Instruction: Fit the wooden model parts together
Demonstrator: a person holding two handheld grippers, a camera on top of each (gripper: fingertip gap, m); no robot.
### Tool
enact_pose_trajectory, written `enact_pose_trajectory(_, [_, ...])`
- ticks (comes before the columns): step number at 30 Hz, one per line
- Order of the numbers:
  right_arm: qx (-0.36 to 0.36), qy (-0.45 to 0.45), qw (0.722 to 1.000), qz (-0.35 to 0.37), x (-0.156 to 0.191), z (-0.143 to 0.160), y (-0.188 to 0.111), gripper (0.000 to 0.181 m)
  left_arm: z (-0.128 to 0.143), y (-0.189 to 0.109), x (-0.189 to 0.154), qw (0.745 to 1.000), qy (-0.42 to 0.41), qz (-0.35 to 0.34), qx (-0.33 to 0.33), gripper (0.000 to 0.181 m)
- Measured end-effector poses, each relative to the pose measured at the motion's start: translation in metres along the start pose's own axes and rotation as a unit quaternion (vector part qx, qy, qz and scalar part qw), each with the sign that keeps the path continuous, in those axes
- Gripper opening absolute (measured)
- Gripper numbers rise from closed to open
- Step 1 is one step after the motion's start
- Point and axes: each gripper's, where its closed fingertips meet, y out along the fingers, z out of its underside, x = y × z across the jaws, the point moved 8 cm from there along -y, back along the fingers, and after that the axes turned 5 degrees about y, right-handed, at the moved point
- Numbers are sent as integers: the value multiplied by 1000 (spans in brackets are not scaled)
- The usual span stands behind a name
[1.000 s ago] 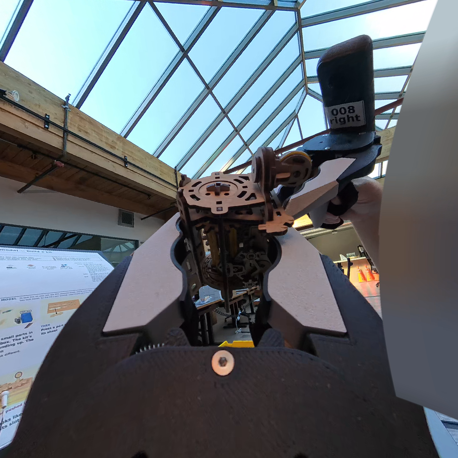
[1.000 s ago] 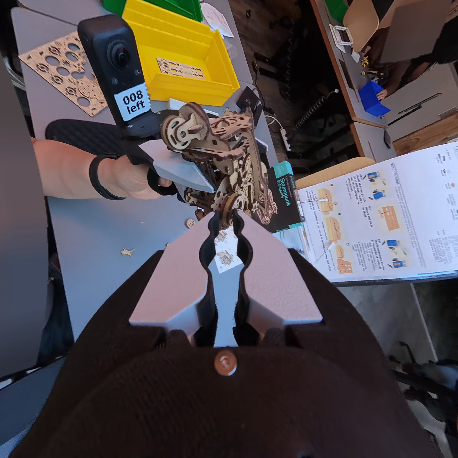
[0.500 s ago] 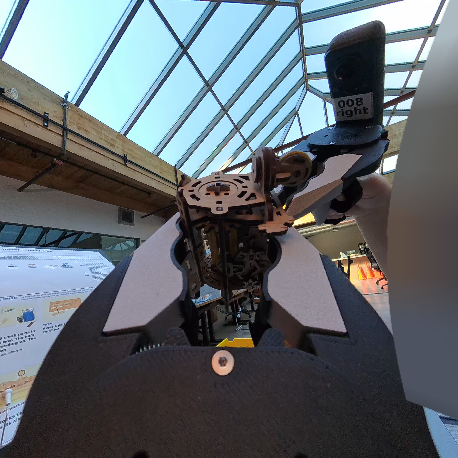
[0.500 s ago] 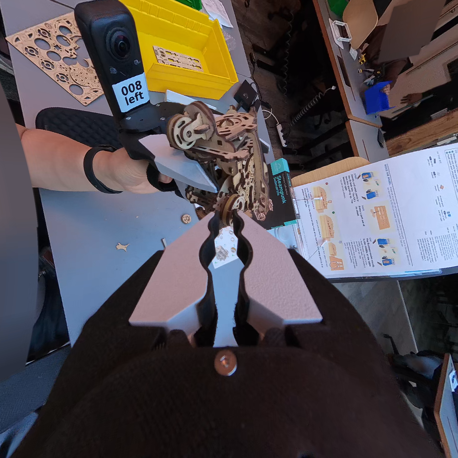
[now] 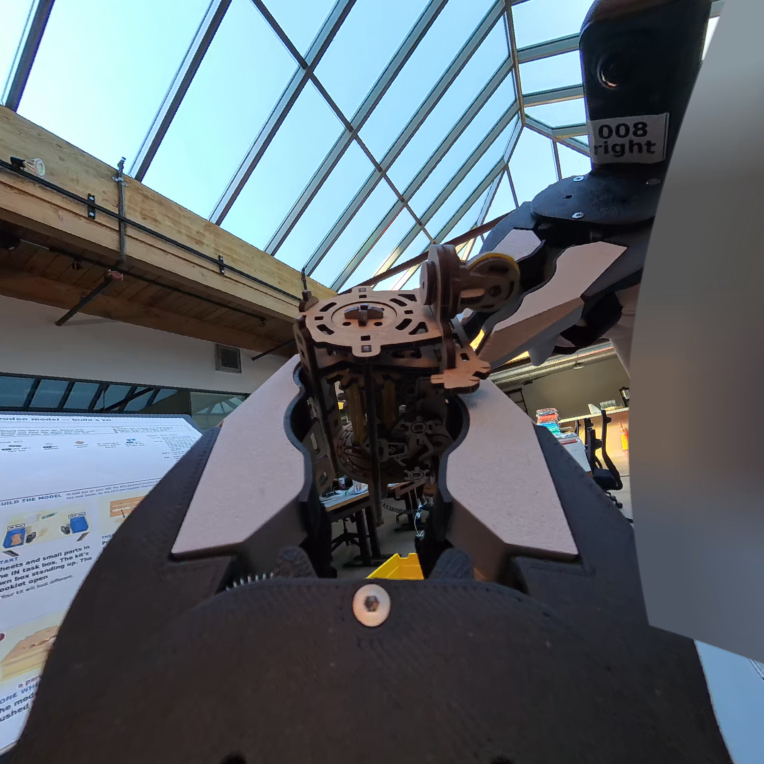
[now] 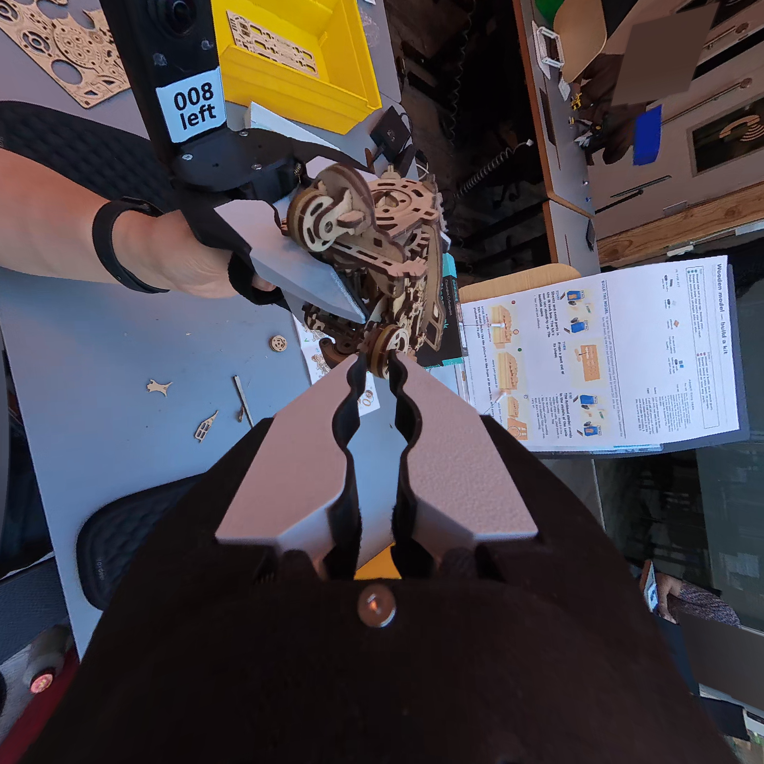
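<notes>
A brown laser-cut wooden model (image 5: 368, 330), a drum-like body with gears, is held up in the air. My left gripper (image 5: 380, 384) is shut on its body, one finger on each side. My right gripper (image 6: 377, 359) is shut on a small wooden wheel (image 6: 386, 341) that sticks out of the model's near end. In the left wrist view the right gripper (image 5: 496, 289) reaches in from the upper right, clamped on that wheel (image 5: 492, 281). In the right wrist view the model (image 6: 392, 231) sits against the left gripper's grey finger (image 6: 297, 268). A person's hand (image 6: 165, 252) holds it.
Below lies a grey table (image 6: 124, 339) with loose wooden offcuts (image 6: 159, 387). A yellow bin (image 6: 297, 58) and a punched wooden sheet (image 6: 70, 45) lie at its far end. A printed instruction sheet (image 6: 599, 355) and the kit box (image 6: 448, 314) stand to the right.
Both grips hold unchanged. The right gripper has swung a little around the model, so its camera body sits higher and farther right in the left wrist view.
</notes>
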Motion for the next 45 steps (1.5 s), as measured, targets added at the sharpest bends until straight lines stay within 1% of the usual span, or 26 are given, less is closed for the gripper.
enact_pose_trajectory(6, [-13, 10, 1000, -27, 0, 0, -2, 13, -2, -1, -1, 1000, 10, -7, -4, 64])
enact_pose_trajectory(12, [-16, 13, 1000, -23, -1, 1, -2, 12, -1, -1, -1, 1000, 6, -9, -5, 63])
enact_pose_trajectory(20, [-14, 26, 999, -18, -2, 1, 0, 19, -2, -1, -1, 1000, 11, -12, -6, 64])
enact_pose_trajectory(28, [-7, 19, 1000, -7, 3, 1, 5, 27, -1, 0, -3, 1000, 11, -12, -3, 64])
enact_pose_trajectory(37, [-17, 19, 1000, 17, 7, 3, 5, 28, -1, 0, -3, 1000, 8, -15, -4, 63])
enact_pose_trajectory(43, [-48, 45, 997, 40, 6, 7, 8, 22, 1, 0, -2, 1000, 6, -20, -1, 63])
enact_pose_trajectory(45, [-55, 51, 996, 39, 7, 8, 9, 23, 1, 0, -1, 1000, 6, -20, 0, 63])
